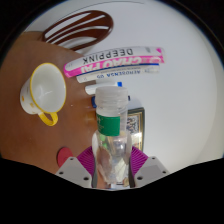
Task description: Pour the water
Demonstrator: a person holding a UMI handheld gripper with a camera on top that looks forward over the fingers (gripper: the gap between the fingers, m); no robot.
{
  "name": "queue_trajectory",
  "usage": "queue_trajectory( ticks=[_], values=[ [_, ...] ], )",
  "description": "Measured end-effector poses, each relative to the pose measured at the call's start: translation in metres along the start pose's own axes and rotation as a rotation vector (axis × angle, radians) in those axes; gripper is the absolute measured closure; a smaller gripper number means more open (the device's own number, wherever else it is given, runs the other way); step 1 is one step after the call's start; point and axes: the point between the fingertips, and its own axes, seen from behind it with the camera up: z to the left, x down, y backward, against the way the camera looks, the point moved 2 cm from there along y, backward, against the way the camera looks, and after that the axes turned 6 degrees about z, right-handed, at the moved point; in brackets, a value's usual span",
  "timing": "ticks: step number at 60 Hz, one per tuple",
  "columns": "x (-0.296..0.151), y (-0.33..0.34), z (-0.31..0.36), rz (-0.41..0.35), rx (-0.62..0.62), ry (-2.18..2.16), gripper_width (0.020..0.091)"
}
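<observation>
Gripper [112, 168] found closed on a clear plastic water bottle [110, 140], both magenta pads [88, 162] pressed against its sides. Bottle held upright between the fingers, white cap on, green label around its upper body. Yellow cup [44, 92] seen lying tilted on the brown desk [30, 130], ahead and to the left of the bottle, well apart from it. Pink-and-white boxes [112, 62] stacked beyond the bottle, printed "DEEPPINK".
</observation>
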Motion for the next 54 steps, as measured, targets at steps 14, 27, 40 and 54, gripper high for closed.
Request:
queue_trajectory(
  ticks=[14,27,40,54],
  values=[
    [-0.046,-0.007,0.005,-0.057,0.200,0.507,0.0682],
    [-0.056,-0.010,0.007,-0.077,0.227,0.661,0.0682],
    [-0.059,-0.002,-0.007,-0.117,0.120,0.408,0.0679],
    [-0.049,0.008,-0.031,-0.154,-0.153,-0.273,0.0679]
  ],
)
